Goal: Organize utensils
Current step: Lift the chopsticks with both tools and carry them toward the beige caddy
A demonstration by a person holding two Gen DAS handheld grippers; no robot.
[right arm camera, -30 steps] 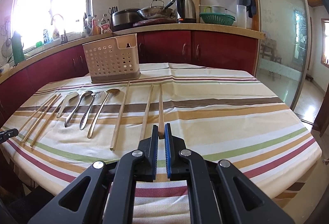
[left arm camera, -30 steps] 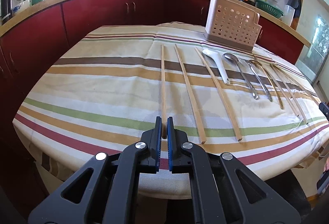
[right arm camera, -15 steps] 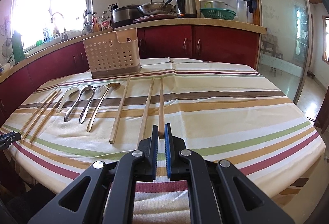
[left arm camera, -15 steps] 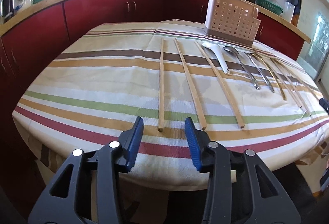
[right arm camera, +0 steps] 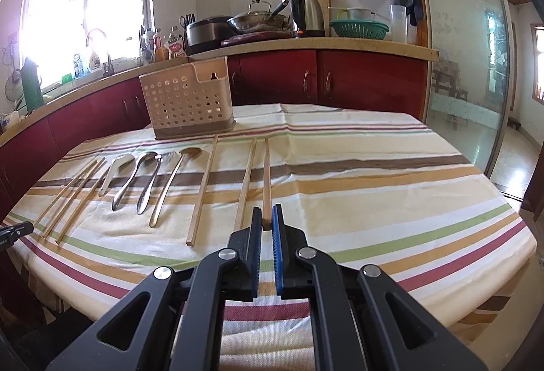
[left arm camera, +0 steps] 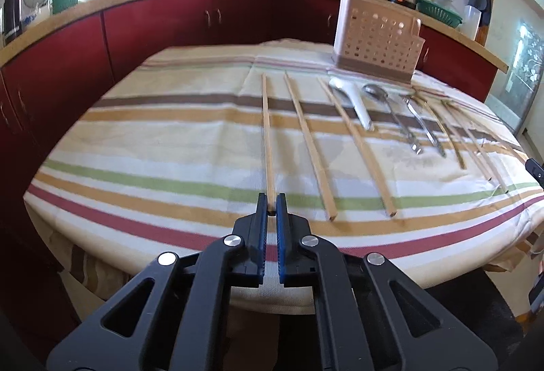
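Several wooden chopsticks, a white spoon [left arm camera: 353,102] and metal spoons [left arm camera: 391,112] lie in a row on the striped tablecloth [left arm camera: 170,139]. A beige perforated utensil caddy [left arm camera: 375,37] stands at the table's far side; it also shows in the right wrist view [right arm camera: 188,102]. My left gripper [left arm camera: 271,206] is shut on the near end of the leftmost chopstick [left arm camera: 267,133]. My right gripper [right arm camera: 267,218] is shut on the near end of the rightmost chopstick [right arm camera: 267,177]. Both chopsticks lie along the cloth.
Red cabinets [left arm camera: 170,20] and a counter with a pot, wok, kettle [right arm camera: 307,15] and bottles run behind the table. A glass door [right arm camera: 472,65] is at the right. The table's near edge is just under both grippers.
My left gripper was shut a second ago, opened wide half a second ago, and has closed again on the leftmost chopstick's end. My right gripper has stayed shut on its chopstick.
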